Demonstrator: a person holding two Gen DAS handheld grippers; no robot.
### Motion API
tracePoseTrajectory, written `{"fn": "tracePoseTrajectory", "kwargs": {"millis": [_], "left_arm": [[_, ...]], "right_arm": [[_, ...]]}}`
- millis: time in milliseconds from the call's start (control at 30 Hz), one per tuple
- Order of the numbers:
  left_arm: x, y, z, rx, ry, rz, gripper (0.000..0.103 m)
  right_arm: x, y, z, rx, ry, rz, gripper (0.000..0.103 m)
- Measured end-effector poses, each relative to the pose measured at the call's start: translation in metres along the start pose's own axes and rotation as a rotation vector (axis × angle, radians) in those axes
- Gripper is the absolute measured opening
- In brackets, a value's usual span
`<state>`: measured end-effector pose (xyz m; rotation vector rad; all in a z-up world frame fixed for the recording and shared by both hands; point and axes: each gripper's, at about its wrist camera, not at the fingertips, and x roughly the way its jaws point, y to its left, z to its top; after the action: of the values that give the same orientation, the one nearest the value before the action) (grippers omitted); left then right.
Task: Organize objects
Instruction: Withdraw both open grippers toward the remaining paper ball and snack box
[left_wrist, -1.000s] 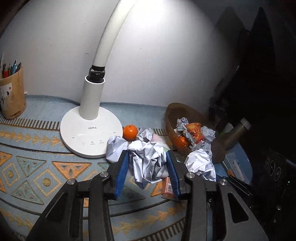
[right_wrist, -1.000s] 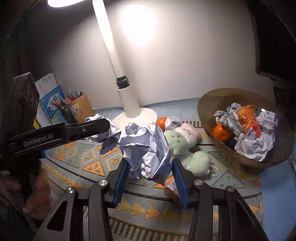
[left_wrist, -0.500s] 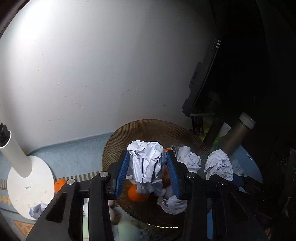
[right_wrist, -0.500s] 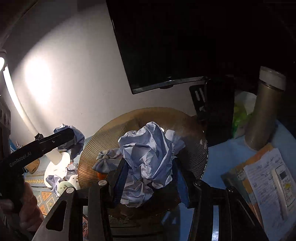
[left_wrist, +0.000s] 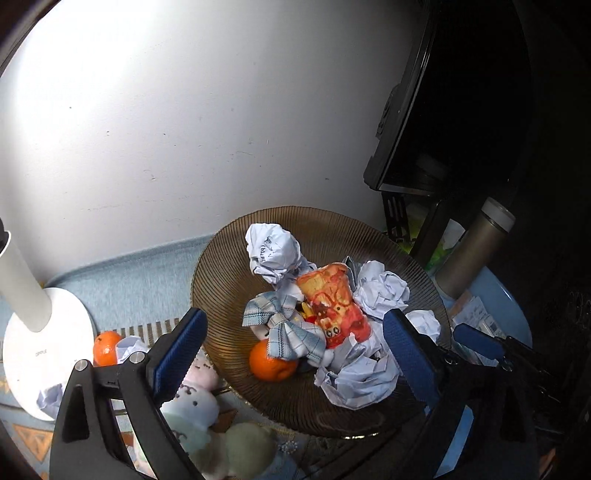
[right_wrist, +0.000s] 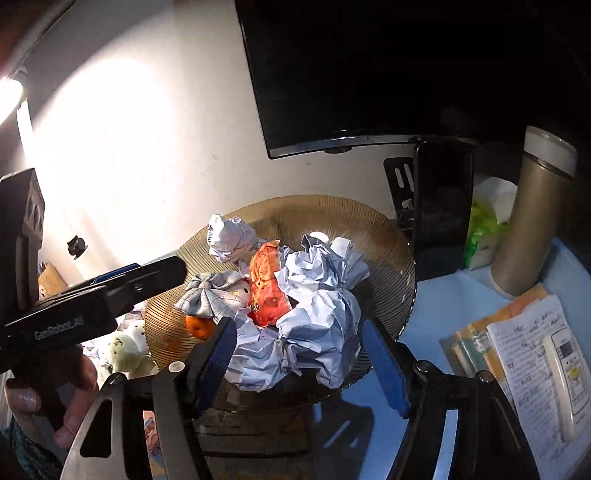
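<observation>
A brown ribbed bowl (left_wrist: 225, 280) holds crumpled paper balls (left_wrist: 273, 251), an orange (left_wrist: 271, 360), a plaid cloth bow (left_wrist: 280, 328) and a red-orange snack pack (left_wrist: 332, 306). My left gripper (left_wrist: 291, 343) hangs open and empty over the bowl's near side. My right gripper (right_wrist: 301, 354) is open too, its jaws wide on either side of a large crumpled paper ball (right_wrist: 321, 299) that lies in the bowl (right_wrist: 391, 251). The left gripper (right_wrist: 147, 277) shows at the left of the right wrist view.
A white lamp base (left_wrist: 40, 350), a second orange (left_wrist: 105, 347), paper scraps and plush toys (left_wrist: 195, 406) lie left of the bowl. A metal flask (right_wrist: 532, 214), a phone on a stand (right_wrist: 441, 206), papers and a remote (right_wrist: 565, 376) stand to the right. A monitor (right_wrist: 351, 74) hangs behind.
Both grippers opened and let go of their crumpled paper balls, which now lie in the bowl. Both moved from the patterned mat to above the bowl.
</observation>
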<state>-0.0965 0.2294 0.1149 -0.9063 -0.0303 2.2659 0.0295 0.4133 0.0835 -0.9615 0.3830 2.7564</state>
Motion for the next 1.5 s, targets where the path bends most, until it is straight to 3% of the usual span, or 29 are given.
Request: {"fn": "tracePoseTrajectory", "kwargs": {"millis": [167, 400, 567, 733, 900, 1200, 1267, 1300, 1400, 1500], "left_arm": [[-0.066, 0.021, -0.014, -0.025, -0.076, 0.044, 0.096], [-0.153, 0.068, -0.060, -0.136, -0.156, 0.222, 0.096], [-0.171, 0.107, -0.107, -0.200, -0.131, 0.359, 0.096], [-0.157, 0.125, -0.146, -0.238, -0.088, 0.419, 0.096], [-0.146, 0.130, -0.161, -0.256, -0.073, 0.430, 0.096], [-0.144, 0.125, -0.161, -0.225, -0.068, 0.426, 0.096], [-0.140, 0.127, -0.158, -0.222, -0.042, 0.400, 0.096], [-0.136, 0.128, -0.154, -0.212, -0.021, 0.378, 0.096], [-0.124, 0.124, -0.132, -0.123, 0.031, 0.343, 0.096], [-0.107, 0.115, -0.110, 0.032, 0.040, 0.333, 0.096]], "right_arm": [[-0.031, 0.010, -0.001, 0.033, -0.043, 0.064, 0.069], [-0.061, 0.071, -0.022, -0.047, -0.058, 0.202, 0.069], [-0.052, 0.109, -0.045, -0.105, -0.013, 0.233, 0.069], [-0.029, 0.121, -0.078, -0.111, 0.017, 0.254, 0.069], [-0.001, 0.111, -0.101, -0.076, 0.085, 0.260, 0.069], [0.011, 0.104, -0.103, -0.047, 0.133, 0.297, 0.070], [0.012, 0.104, -0.103, -0.056, 0.150, 0.307, 0.074], [0.014, 0.105, -0.103, -0.062, 0.172, 0.325, 0.082], [0.015, 0.109, -0.103, -0.112, 0.201, 0.375, 0.084], [0.017, 0.125, -0.101, -0.311, 0.210, 0.306, 0.085]]}}
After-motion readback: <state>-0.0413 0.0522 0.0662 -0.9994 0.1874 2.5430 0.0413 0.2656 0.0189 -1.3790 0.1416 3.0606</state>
